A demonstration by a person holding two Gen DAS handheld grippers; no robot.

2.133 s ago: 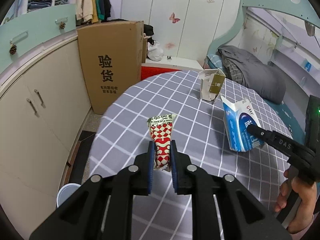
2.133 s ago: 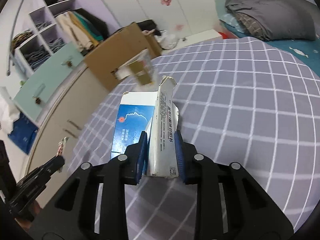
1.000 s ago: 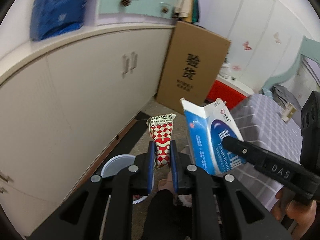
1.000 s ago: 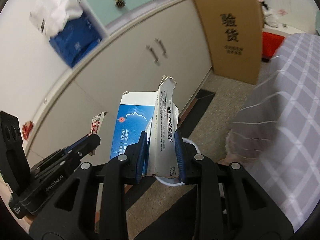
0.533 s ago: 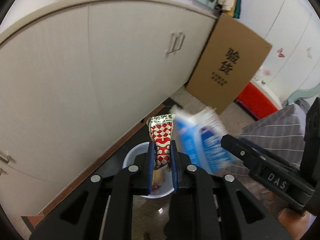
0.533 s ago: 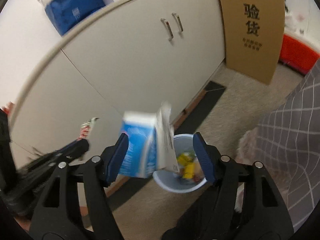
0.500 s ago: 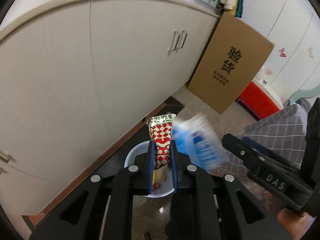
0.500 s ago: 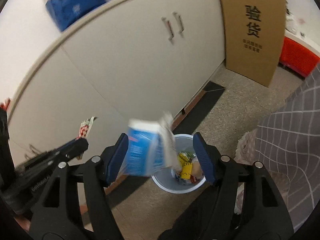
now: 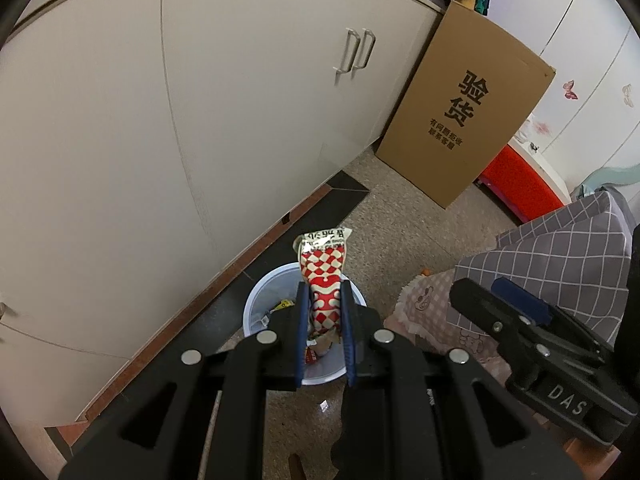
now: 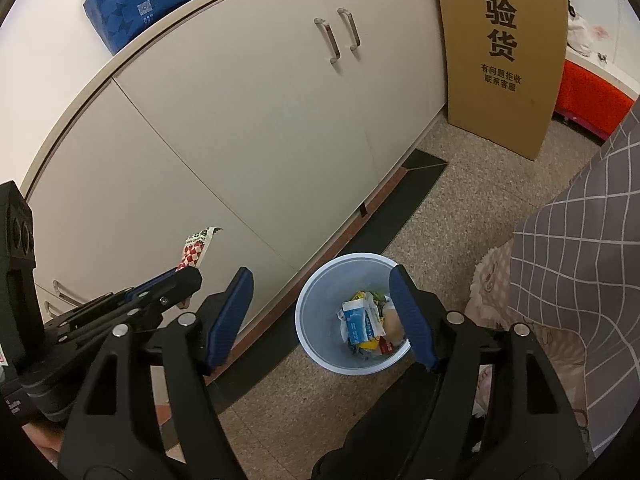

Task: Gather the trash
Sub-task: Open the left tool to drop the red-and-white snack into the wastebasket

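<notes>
right hand-held gripper [image 10: 322, 316] just opened, carton [image 10: 357, 322] now binned

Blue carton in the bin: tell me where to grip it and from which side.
Grip the blue carton across its narrow faces near the upper end, coming straight down through the bin mouth. It lies atop the other trash, and the wall blocks any sideways approach. The open right gripper already hangs above it.
</notes>
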